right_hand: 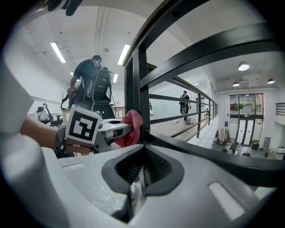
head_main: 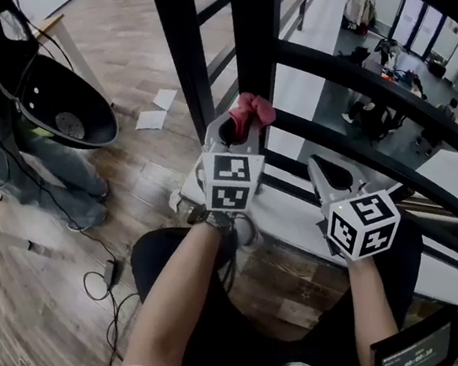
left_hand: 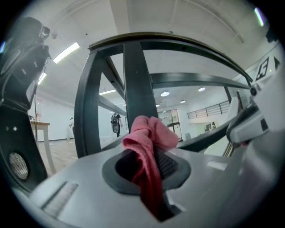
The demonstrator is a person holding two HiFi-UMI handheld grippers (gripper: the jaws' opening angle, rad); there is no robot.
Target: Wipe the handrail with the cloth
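A pink cloth (head_main: pixel 251 113) is bunched in my left gripper (head_main: pixel 244 126), which is shut on it. The cloth (left_hand: pixel 149 142) hangs over the jaws just in front of a black railing post (left_hand: pixel 137 84). In the right gripper view the cloth (right_hand: pixel 132 128) touches the post (right_hand: pixel 136 89). My right gripper (head_main: pixel 335 172) sits lower and to the right, beside a slanted black rail (head_main: pixel 351 147). Its jaws (right_hand: pixel 143 156) are shut with nothing between them, and the rail (right_hand: pixel 209 153) runs just beyond them. The curved handrail (left_hand: pixel 169 40) arches above.
A black pod-shaped seat (head_main: pixel 63 100) and cables (head_main: pixel 99 282) lie on the wood floor at the left, with loose papers (head_main: pixel 154 112) near the posts. A person with a backpack (right_hand: pixel 93 84) stands behind the left gripper. Beyond the railing is a drop to a lower floor (head_main: pixel 401 75).
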